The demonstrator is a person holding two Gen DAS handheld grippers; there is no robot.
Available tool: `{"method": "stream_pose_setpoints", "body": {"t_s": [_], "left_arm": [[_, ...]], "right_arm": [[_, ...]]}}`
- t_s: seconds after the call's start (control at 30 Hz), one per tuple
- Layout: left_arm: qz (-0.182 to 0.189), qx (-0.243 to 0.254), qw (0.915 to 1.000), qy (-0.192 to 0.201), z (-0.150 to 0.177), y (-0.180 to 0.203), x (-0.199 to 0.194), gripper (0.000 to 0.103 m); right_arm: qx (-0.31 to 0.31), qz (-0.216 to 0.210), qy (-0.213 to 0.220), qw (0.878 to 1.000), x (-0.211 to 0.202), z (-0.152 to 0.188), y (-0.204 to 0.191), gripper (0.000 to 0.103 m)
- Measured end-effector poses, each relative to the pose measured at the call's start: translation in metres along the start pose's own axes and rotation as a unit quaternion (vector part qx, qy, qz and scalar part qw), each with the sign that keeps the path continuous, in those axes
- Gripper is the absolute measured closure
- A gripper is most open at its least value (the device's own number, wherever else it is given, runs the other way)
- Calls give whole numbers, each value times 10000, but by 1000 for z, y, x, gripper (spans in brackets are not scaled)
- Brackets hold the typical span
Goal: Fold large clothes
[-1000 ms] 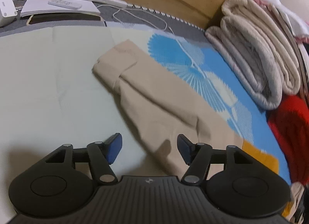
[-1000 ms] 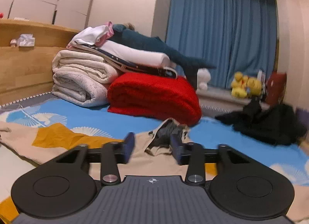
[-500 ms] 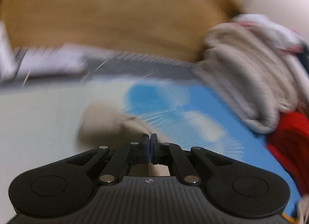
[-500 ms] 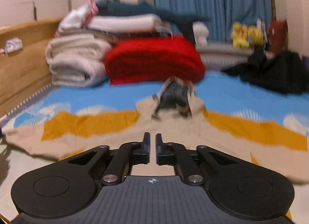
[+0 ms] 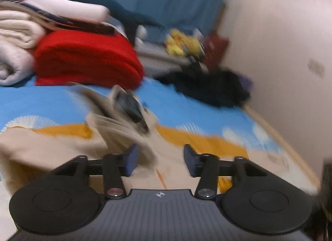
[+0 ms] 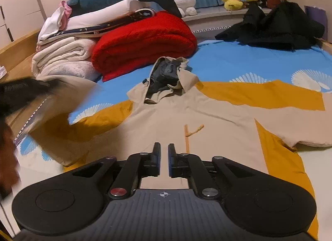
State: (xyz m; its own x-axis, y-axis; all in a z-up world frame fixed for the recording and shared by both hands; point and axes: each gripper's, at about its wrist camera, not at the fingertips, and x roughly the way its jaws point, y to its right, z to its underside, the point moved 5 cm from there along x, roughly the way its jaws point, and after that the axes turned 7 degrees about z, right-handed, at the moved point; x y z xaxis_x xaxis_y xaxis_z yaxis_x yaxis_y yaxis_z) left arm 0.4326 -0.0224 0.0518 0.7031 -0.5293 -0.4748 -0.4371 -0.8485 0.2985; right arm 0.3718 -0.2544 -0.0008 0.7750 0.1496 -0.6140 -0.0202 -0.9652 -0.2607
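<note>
A beige hooded top with mustard panels (image 6: 207, 114) is seen spread flat on a blue patterned bedsheet (image 6: 238, 60), filling the centre of the right wrist view, its hood (image 6: 168, 76) pointing to the upper middle of the frame. The body's long axis is run from hood down to the lower edge; the sleeves are stretched toward left and right. One sleeve (image 6: 68, 87) is blurred at left-centre, apparently swept up and inward.

The right gripper (image 6: 164, 158) is held low in the frame just over the chest, its jaws nearly together with only a slit between them and nothing clamped. The left gripper (image 5: 159, 158) is shown with jaws about half parted, having just been opening; blurred beige cloth (image 5: 124, 133) is seen beside its left pad, though whether it is touched cannot be told.

A red blanket (image 6: 145, 39) and stacked bedding (image 6: 62, 58) are set beyond the hood. The right sleeve is judged nearer the right hand.
</note>
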Motion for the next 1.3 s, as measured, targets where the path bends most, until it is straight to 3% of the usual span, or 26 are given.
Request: {"method": "stream_pose_setpoints", "body": {"t_s": [0.07,0.13,0.2,0.3,0.37,0.4,0.5,0.63,0.77,0.87,1.03,1.2,1.23,1.3], "left_arm": [[-242,110,9996,-38,0,3,-13,49],[-706,-345,9969,-83,0,-14,-33,49],[-1142,-785,9904,5,6,-37,-51,49],[-1937,-758,9780,166,19,-75,-61,49],[-2646,-823,9594,-519,39,-103,-45,53],[-2731,-997,9546,-654,40,-119,-40,55],[-2556,-1533,9532,-516,34,-147,-31,55],[-2757,-1448,9490,-491,26,-162,-22,54],[-2595,-1840,9463,-573,27,-173,-16,53],[-2529,-1819,9481,-632,27,-175,-11,53],[-2586,-1817,9460,-714,28,-186,-7,53],[-2646,-1819,9440,-765,30,-194,-7,53],[-2654,-1821,9437,-768,30,-195,-6,53],[-2674,-1839,9425,-800,31,-197,-3,53]], "right_arm": [[156,-2,-3,9999,-1,-4,7,88],[366,-20,-7,9993,-2,-7,15,86],[513,-42,-4,9987,-1,-8,22,85],[666,29,-39,9978,6,-7,30,85],[787,154,-82,9967,13,-3,37,85],[863,178,-118,9960,17,-1,41,85],[1124,214,-302,9930,34,9,51,85],[1717,139,-655,9829,64,18,60,85],[2168,23,-807,9729,87,18,63,80],[2292,51,-898,9692,107,18,66,69],[2744,58,-1143,9548,140,24,75,68],[2819,184,-1183,9519,160,26,80,69],[2858,214,-1198,9505,163,27,82,70],[2918,238,-1113,9497,165,25,85,92]]}}
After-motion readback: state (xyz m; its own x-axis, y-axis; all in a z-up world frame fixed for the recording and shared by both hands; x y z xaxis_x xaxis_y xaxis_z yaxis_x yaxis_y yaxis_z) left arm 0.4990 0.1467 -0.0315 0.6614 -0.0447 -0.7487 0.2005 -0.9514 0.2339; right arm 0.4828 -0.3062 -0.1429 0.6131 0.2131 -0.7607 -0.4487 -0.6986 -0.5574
